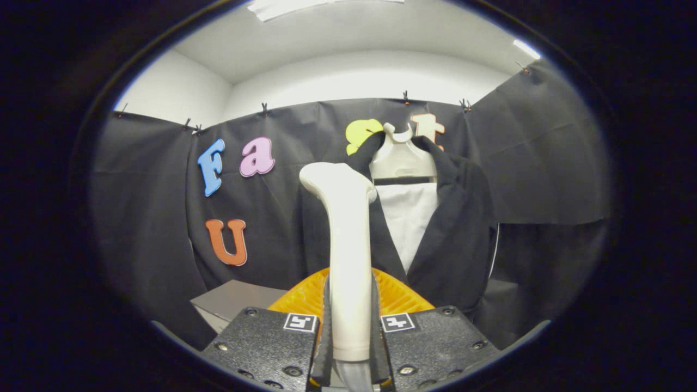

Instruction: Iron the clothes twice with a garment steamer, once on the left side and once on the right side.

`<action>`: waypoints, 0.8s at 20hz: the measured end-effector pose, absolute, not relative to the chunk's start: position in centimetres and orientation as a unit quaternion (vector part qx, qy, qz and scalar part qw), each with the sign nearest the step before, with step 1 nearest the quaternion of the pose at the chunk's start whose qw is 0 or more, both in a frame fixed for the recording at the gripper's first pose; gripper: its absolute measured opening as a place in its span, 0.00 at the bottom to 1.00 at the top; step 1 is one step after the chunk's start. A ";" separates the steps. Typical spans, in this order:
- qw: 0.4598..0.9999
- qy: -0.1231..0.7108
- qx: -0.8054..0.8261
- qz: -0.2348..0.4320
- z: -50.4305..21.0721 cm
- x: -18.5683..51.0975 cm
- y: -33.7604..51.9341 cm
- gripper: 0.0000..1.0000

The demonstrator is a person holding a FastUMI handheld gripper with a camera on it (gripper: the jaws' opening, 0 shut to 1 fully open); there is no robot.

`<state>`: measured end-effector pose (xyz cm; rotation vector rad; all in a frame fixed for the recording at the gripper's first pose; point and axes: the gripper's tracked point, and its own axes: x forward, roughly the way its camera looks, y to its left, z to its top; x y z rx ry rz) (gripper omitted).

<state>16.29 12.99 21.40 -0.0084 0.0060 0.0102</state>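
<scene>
Tongs clamped on white steamer handle, upright between both fingers. Orange ribbed piece just behind steamer. Beyond steamer, to one side: black garment on white hanger, partly blocked. Grey box beside orange piece.
</scene>
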 end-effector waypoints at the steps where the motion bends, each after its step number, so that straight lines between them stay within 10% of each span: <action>1: 1.000 0.009 -0.014 0.009 20.5 16.5 12.4 0.30; 16: 0.998 0.053 -0.032 -0.010 7.6 14.3 5.6 0.30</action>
